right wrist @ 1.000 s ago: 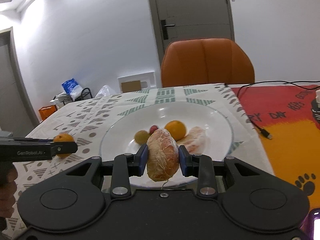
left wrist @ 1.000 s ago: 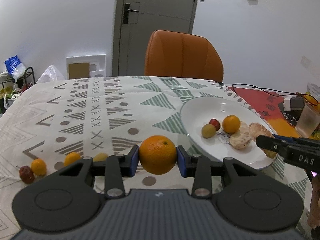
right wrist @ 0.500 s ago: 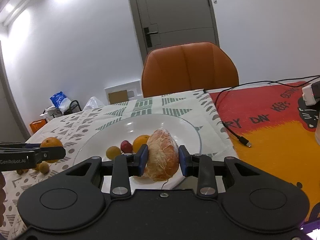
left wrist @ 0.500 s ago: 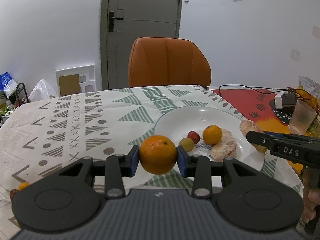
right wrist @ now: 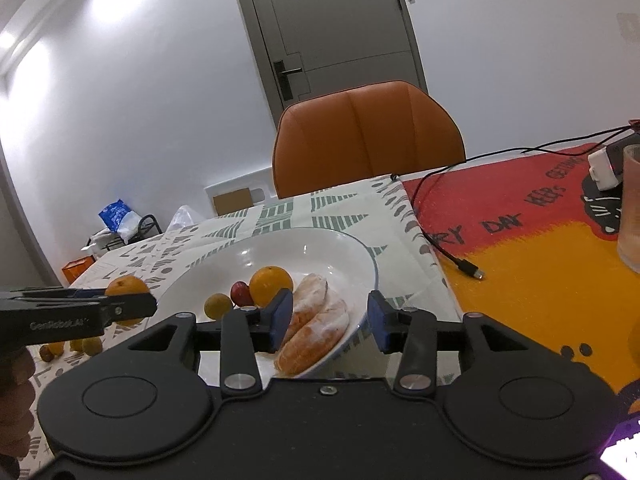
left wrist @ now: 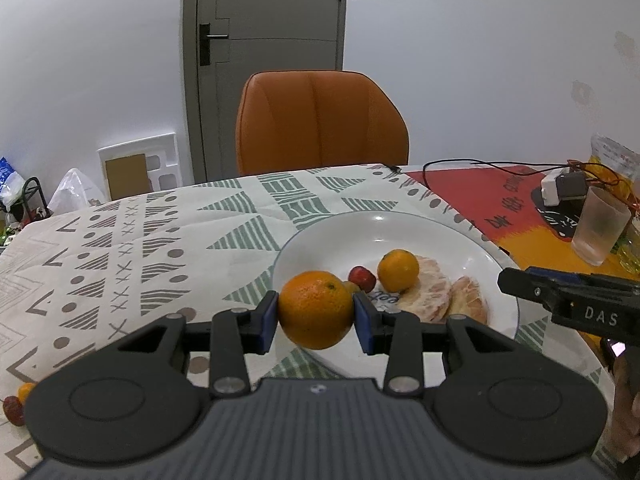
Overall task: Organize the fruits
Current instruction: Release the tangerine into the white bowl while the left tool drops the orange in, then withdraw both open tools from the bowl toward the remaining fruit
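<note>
Left wrist view, nearest item: left hand-held gripper, blue pads clenched on a whole orange, carried above the near-left rim of the white plate

Right wrist view, nearest item: right hand-held gripper, jaws released and spread, nothing between the pads; directly beyond them two peeled citrus segments lie touching each other on the plate's near-right side

Plate contents, middle distance: small orange resting against the peeled segments; red fruit just beside it; yellow-green fruit to its left, largely hidden by the held orange in the left wrist view

Tabletop, left of plate: patterned cloth; several small loose fruits well apart from the plate, not yet gathered

Tabletop, right of plate: red and yellow mat, black cable, frosted cup

Far: orange chair, grey door

Step in hand, as judged: set the whole orange into the plate. Recommended handling: bring it lower over the bare left-rear area of the plate, clear of the yellow-green fruit; open only once it touches the surface, as a round fruit dropped from height will likely roll; keep the right gripper drawn aside to avoid crowding
</note>
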Tool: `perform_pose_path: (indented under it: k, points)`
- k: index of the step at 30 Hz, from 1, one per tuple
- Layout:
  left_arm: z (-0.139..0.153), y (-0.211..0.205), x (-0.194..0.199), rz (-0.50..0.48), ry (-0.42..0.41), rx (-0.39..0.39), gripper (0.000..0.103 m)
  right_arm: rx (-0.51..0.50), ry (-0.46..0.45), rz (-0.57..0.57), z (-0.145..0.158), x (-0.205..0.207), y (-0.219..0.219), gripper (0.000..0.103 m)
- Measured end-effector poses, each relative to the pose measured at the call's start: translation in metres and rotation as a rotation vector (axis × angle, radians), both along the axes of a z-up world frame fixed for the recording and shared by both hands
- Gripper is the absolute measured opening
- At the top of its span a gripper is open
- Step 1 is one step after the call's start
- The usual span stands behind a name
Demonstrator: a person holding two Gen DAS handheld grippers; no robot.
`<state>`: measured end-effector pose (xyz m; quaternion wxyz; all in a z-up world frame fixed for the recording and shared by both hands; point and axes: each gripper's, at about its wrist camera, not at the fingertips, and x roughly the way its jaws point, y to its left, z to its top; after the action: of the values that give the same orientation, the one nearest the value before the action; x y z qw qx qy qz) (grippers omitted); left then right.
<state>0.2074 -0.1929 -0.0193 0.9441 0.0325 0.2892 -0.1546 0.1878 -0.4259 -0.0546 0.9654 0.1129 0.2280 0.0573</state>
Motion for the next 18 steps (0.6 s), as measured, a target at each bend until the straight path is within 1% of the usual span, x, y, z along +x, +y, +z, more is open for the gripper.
perform_pose_path:
  k: [4, 5, 7, 8, 11, 15, 18]
  points:
    - [0.001, -0.006, -0.001, -0.014, -0.005, 0.005, 0.039, 0.001, -0.002, -0.001, 0.0, -0.003, -0.001, 0.043]
    - [0.002, -0.006, -0.002, -0.013, -0.02, 0.011, 0.043, 0.002, -0.001, -0.002, -0.001, -0.003, -0.001, 0.043]
    - [0.004, -0.007, -0.005, -0.013, -0.04, 0.033, 0.045, 0.003, 0.002, -0.002, -0.001, -0.004, -0.001, 0.043]
    - [0.004, -0.007, -0.006, -0.012, -0.044, 0.04, 0.048, 0.004, 0.003, -0.001, -0.002, -0.005, 0.0, 0.043]
    - [0.004, -0.001, -0.008, 0.005, -0.046, 0.048, 0.055, 0.006, 0.007, 0.008, -0.003, -0.006, 0.004, 0.043]
    - [0.002, 0.01, -0.01, 0.028, -0.037, 0.057, 0.059, 0.009, 0.01, 0.025, -0.004, -0.008, 0.011, 0.043]
    - [0.002, 0.019, -0.013, 0.047, -0.04, 0.058, 0.068, 0.008, 0.01, 0.036, -0.003, -0.008, 0.017, 0.044]
